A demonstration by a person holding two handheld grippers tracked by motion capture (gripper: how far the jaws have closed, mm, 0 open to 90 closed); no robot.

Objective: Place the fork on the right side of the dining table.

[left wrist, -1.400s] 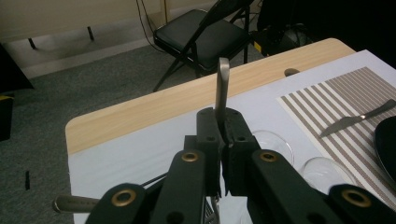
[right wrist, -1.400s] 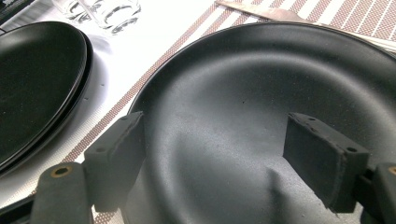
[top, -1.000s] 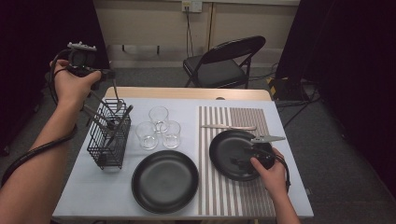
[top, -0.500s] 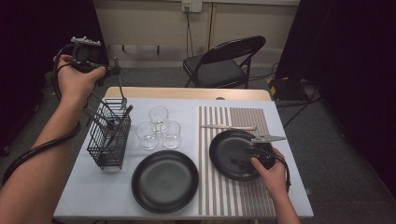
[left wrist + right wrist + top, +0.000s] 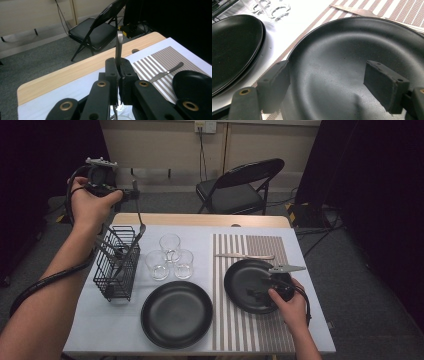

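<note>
Two hand-held grippers are in use over the worktop (image 5: pixel 125 330). Left hand-held gripper (image 5: pixel 119 65): jaws pressed together on the thin metal handle of a fork (image 5: pixel 119 45); in the left gripper view the handle rises straight up out of the clamp, and more of the metal shows below the pads. In the high view this hand-held gripper is held up above the far left corner of the worktop, and the fork hangs down from it at a slant, its lower end over the black wire basket (image 5: pixel 109 282) at about rim height; contact with the basket cannot be read. Other cutlery stands inside the basket.

Right hand-held gripper (image 5: pixel 327 82): jaws wide apart, nothing between the pads. It sits low at the near edge of the right black plate (image 5: pixel 352 50), and the right gripper view looks along both pads across the plate's bare inside. Whether the pads touch the rim cannot be told.

Right plate lies on the striped mat (image 5: pixel 250 340). A knife (image 5: pixel 245 255) lies on the mat just beyond that plate. A second black plate (image 5: pixel 176 313) lies on the worktop left of the mat. Three clear glasses (image 5: pixel 170 257) stand clustered between the basket and the mat. A folding chair (image 5: pixel 235 190) stands beyond the worktop.
</note>
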